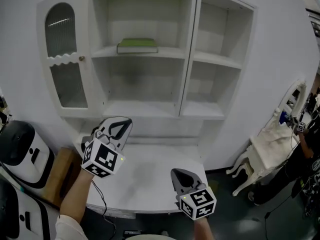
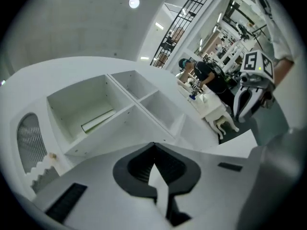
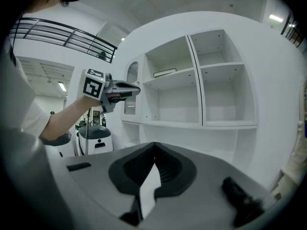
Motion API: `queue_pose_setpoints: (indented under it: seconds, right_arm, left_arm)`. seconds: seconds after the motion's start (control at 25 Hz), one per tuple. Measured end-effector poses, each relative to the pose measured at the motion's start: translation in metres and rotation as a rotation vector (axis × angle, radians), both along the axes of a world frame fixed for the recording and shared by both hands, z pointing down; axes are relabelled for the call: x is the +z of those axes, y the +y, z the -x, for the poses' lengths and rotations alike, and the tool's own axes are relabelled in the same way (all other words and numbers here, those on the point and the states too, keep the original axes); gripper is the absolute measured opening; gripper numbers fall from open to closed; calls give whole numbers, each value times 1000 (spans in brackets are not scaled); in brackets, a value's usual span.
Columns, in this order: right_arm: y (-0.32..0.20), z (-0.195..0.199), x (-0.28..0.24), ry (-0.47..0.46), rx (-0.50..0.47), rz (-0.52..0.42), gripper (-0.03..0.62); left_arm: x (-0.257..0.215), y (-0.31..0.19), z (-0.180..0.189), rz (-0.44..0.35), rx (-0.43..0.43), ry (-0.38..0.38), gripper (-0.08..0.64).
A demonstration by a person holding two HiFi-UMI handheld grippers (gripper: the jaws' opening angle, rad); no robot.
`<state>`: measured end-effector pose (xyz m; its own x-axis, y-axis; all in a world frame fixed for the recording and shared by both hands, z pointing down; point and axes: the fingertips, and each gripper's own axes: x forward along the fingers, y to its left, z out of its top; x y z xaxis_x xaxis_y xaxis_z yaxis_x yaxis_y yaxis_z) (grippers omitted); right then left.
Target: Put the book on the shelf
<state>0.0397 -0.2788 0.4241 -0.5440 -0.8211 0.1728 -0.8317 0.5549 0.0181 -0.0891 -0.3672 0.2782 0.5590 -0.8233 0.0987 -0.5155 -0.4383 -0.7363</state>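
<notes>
A green-and-white book point(image 1: 137, 45) lies flat on the upper shelf of the white cabinet's point(image 1: 186, 59) middle bay; it also shows as the book point(image 2: 98, 121) and the book point(image 3: 165, 72) in the two gripper views. My left gripper point(image 1: 125, 124) hovers below the cabinet over the white desk point(image 1: 150, 174), shut and empty, its jaws point(image 2: 153, 145) meeting at the tips. Lower and nearer to me, my right gripper point(image 1: 175, 173) is shut too, with nothing in it point(image 3: 154, 145). Each gripper sees the other: the right gripper point(image 2: 247, 92) and the left gripper point(image 3: 129, 87).
An arched glass door point(image 1: 62, 54) closes the cabinet's left bay; the right bay's shelves point(image 1: 216, 59) hold nothing. A white machine point(image 1: 22, 151) stands at the left. At the right are a white ornate side table point(image 1: 265, 149) and a person point(image 1: 307, 154).
</notes>
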Motion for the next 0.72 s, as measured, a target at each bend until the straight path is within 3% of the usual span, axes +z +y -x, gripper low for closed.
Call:
queue_pose_setpoints:
  seconds: [0.2, 0.4, 0.6, 0.72]
  right_arm:
    - [6, 35, -8, 9, -93, -80, 12]
    - [11, 61, -7, -50, -153, -108, 12]
    - [27, 88, 4, -64, -269, -138, 12]
    - [35, 98, 11, -52, -297, -151, 12]
  left_arm:
    - [39, 30, 22, 61, -10, 106, 9]
    - [84, 62, 34, 182, 21, 250, 9]
    - [120, 86, 52, 213, -13, 344, 9]
    - [134, 100, 53, 226, 16, 388, 9]
